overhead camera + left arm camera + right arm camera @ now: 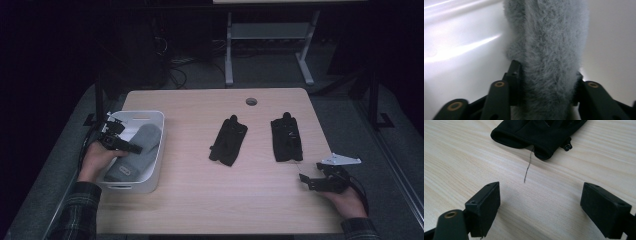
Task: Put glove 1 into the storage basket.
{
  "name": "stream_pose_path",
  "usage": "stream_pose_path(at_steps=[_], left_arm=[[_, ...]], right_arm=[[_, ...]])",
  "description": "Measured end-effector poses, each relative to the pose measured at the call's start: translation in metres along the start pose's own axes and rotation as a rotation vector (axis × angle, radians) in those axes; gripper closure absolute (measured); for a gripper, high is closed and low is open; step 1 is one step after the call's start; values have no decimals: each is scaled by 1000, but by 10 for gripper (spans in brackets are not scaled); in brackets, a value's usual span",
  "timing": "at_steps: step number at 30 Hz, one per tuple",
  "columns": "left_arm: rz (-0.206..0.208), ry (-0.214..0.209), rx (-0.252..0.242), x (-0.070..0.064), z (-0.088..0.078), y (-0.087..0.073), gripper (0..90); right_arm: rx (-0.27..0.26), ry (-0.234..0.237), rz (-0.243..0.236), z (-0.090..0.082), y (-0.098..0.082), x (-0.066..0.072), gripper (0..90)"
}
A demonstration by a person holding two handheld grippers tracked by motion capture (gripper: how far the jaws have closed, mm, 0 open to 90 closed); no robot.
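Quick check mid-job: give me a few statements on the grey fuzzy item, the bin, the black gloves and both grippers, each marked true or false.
1. The grey fuzzy item lies in the white bin. True.
2. The left gripper has that item between its fingers. True.
3. Three black gloves lie on the table. False: two, the left glove and the right glove.
4. The right gripper grips a glove. False: its fingers stand open over bare wood, short of the right glove's cuff.
5. The gloves overlap. False: they lie apart.
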State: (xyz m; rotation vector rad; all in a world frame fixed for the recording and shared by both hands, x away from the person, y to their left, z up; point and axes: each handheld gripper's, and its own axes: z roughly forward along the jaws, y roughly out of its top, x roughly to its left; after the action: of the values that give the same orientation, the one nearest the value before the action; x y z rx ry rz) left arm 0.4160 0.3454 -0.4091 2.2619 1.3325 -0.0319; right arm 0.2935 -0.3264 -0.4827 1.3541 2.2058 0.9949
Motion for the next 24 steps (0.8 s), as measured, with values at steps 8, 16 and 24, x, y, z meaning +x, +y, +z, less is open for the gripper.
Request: stream_pose_path(at_steps=[8, 16, 24], left_arm=[[-7, 82, -11, 0, 2, 1, 339], [17, 121, -62, -2, -15, 3, 245], [64, 123, -153, -21, -36, 11, 230]], right_arm=[[0, 0, 0, 0, 0, 0, 160], [0, 0, -2, 0, 0, 0, 160], [1, -1, -3, 0, 0, 0, 160]])
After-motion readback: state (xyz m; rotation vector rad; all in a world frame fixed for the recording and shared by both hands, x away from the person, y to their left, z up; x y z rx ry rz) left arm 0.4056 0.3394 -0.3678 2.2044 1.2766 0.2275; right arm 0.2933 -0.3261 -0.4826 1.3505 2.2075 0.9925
